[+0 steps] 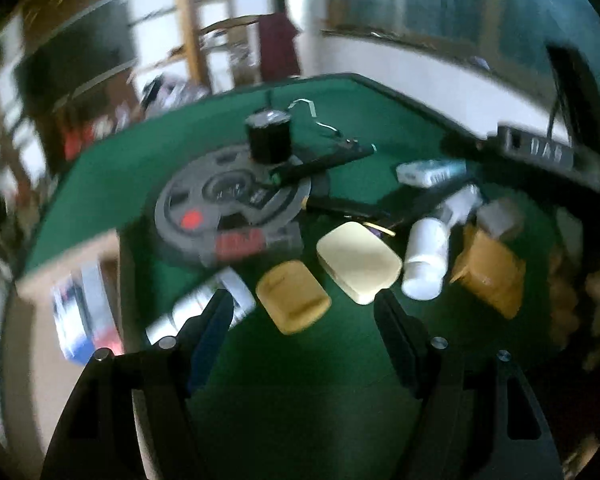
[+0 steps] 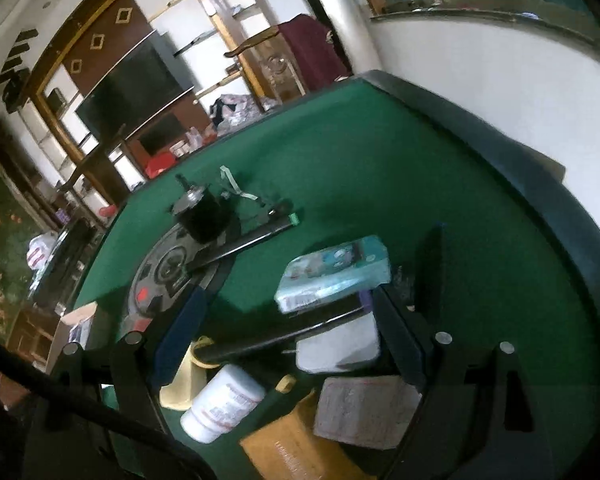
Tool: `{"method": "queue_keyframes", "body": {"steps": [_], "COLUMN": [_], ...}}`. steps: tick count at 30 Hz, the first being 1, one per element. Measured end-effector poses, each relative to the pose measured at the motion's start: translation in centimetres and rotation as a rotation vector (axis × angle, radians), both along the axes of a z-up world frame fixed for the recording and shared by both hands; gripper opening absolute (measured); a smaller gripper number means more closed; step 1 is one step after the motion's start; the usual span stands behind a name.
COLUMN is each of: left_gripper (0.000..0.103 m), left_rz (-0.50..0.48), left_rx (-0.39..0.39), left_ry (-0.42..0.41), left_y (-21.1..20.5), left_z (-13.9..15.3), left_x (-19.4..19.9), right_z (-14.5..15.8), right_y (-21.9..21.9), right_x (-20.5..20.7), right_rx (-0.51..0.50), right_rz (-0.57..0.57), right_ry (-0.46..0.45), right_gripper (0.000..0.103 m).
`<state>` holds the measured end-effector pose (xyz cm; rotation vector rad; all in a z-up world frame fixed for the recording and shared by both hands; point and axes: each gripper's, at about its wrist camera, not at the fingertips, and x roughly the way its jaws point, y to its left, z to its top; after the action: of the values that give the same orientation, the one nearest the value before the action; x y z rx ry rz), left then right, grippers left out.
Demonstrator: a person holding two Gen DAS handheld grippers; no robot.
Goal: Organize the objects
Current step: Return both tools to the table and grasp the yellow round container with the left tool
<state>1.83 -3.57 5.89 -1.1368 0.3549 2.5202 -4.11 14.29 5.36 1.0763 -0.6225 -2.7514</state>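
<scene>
You're hovering the left gripper (image 1: 304, 312) over the green surface (image 1: 360, 360), fingers spread apart, nothing between them. Just ahead of the tips a tan case (image 1: 293, 297) is lying flat, with a cream case (image 1: 359, 261) beside it and a white bottle (image 1: 426, 258) on its side to the right of that. A tan packet (image 1: 488, 270) is sitting further right. The left view is motion-blurred, so fine detail is lost.

You're holding the right gripper (image 2: 288, 328) above the same clutter, fingers also wide apart and empty. Between them in that view: a teal box (image 2: 334, 272), a black rod (image 2: 284, 334) lying across the pile, a white pad (image 2: 340, 346), and the white bottle (image 2: 222, 402) lower down. A weight plate (image 2: 168, 272) with a black cylinder (image 2: 204, 218) on it is sitting further back.

Judging by this, you're in the approach step, nothing picked yet, sorting barely begun. Next move probably calls for lowering the left fingers around the tan case, squaring them to its narrow sides before closing. Watch the cream case close alongside; it could get nudged.
</scene>
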Motion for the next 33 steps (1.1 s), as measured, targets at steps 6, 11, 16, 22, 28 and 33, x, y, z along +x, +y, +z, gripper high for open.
{"method": "queue_keyframes", "body": {"steps": [6,11,16,22,28,33], "left_gripper": [0.067,0.066,0.043,0.043,0.043,0.043], "left_rz": [-0.150,-0.224,-0.272,-0.268,-0.195,-0.103], "left_rx": [-0.148,-0.183,-0.205,-0.181,-0.047,0.103], "left_ry": [-0.015,-0.055,-0.107,-0.113,-0.064,-0.005], "left_y": [0.9,2.1,3.2,3.2,2.0,-1.2], "left_z": [-1.0,-2.4,-3.7,-3.5,-0.5,3.1], "left_x": [-2.2,-3.3,-3.5,-2.9,-1.7,0.7], "right_z": [-0.5,-1.7,-2.0,-2.0,-1.9,-1.9], "right_y": [-0.6,-0.2,0.0,0.2,0.4,0.2], "right_x": [0.1,-0.7,-0.8,-0.8,-0.7,-0.7], "right_rx": [0.006,-0.013,-0.014,-0.011,-0.017,0.003], "right_rz": [0.011,0.005,-0.002,-0.005,-0.009,-0.008], "right_ry": [0.007,-0.036,-0.048,-0.048,-0.049,-0.048], "right_gripper": [0.085,0.085,0.085,0.085,0.085,0.085]}}
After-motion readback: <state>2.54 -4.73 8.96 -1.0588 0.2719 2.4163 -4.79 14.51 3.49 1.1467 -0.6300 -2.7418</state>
